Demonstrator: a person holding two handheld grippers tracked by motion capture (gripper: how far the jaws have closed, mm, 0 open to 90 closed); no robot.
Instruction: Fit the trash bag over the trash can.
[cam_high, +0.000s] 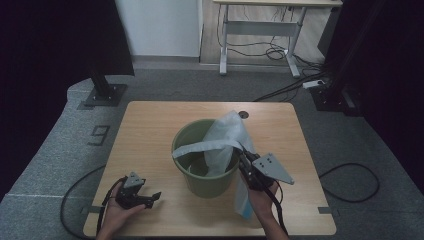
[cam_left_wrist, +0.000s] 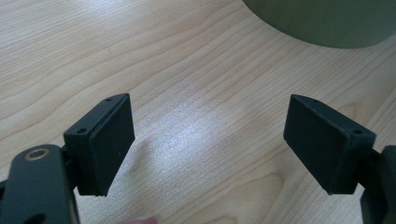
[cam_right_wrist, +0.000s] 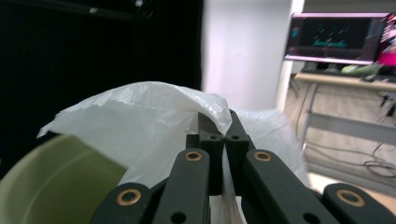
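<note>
Pinching the white bag (cam_high: 223, 142), the right tongs (cam_high: 246, 161) have it half in the green bucket (cam_high: 200, 186), rim unlined, left tongs (cam_high: 150, 199) spread idle.

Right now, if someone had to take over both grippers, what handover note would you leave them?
Right gripper: shut on the thin white plastic bag, at the right rim of the round green plastic bucket.
Left gripper: open, holding nothing, low over the light wooden table, near the bucket's left side.
Things: the bucket stands mid-table. The bag drapes over its right rim, part inside, part hanging down outside.
Done: the bag is gripped and brought to the bucket.
Left: probably open the bag and fit it around the rim as a liner; the free left gripper could take the opposite edge.
</note>
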